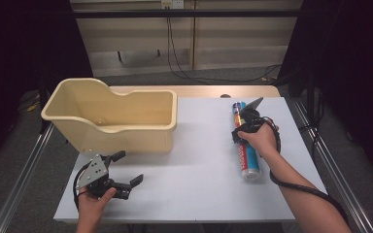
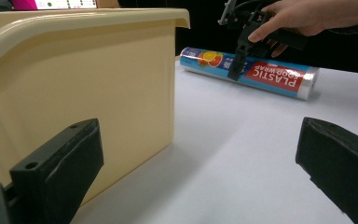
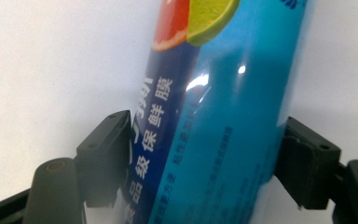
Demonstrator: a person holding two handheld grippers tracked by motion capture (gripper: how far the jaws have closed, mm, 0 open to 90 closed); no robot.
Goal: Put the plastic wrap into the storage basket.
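- Tabletop: white, level, carrying all items; bare middle ground between the two hands.
- Cream bin: standing upright at far left of the tabletop, open top facing up, apparently empty; judged the likely receptacle for the roll, well apart from it.
- Plastic wrap roll: lying flat at the right side of the tabletop, long axis running near to far; labelled "PLASTIC FOOD WRAP" in the left gripper view. Not yet lifted, resting on the surface.
- Right tool: lowered over the roll near its middle, jaws pinching the roll from both sides, pads against the wrapper. Mid-length grip judged chosen for balance on lifting.
- Left tool: held low beside the bin's near corner, jaws spread wide, nothing between them; judged on standby, clear of the transfer path.
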